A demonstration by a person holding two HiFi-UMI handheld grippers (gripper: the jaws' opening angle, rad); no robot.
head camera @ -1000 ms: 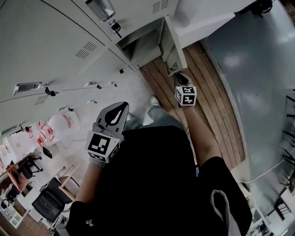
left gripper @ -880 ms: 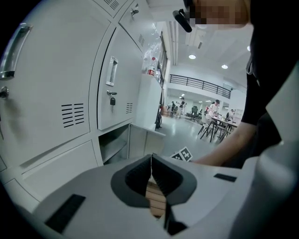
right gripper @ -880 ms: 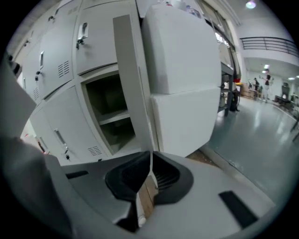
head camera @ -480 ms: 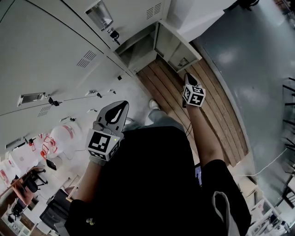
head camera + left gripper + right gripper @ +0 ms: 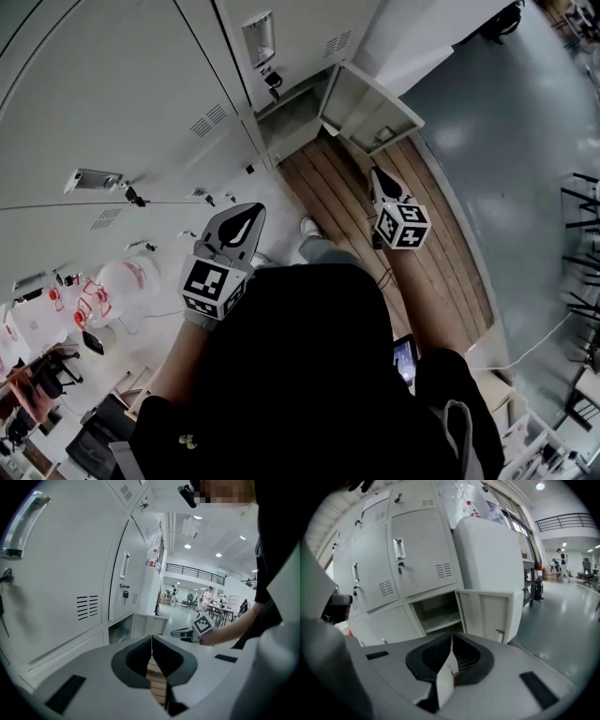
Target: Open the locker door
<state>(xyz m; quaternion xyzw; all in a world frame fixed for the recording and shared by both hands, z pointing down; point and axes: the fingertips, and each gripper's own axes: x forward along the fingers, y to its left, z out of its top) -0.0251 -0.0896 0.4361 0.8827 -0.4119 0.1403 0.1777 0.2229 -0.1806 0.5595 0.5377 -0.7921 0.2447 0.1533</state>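
Observation:
A bank of white lockers (image 5: 141, 103) fills the left. One low locker door (image 5: 370, 108) stands swung out, and its empty compartment (image 5: 295, 117) shows behind it. The right gripper view faces the same door (image 5: 490, 613) and compartment (image 5: 436, 611) from a short way off. My right gripper (image 5: 380, 176) hangs above the wooden floor, clear of the door, with its jaws shut (image 5: 451, 641) and nothing in them. My left gripper (image 5: 242, 214) is also shut and empty (image 5: 152, 641), held near the closed lockers. The right gripper (image 5: 180, 632) also shows in the left gripper view.
A strip of wooden planks (image 5: 352, 211) runs along the lockers, beside grey floor (image 5: 506, 159). A key hangs from the lock (image 5: 272, 80) of the locker above. Plastic bags (image 5: 122, 277) and chairs (image 5: 37, 384) lie at the lower left.
My right gripper has come away from the edge of the open door and risen towards the camera. The door stays open. The left gripper has hardly shifted.

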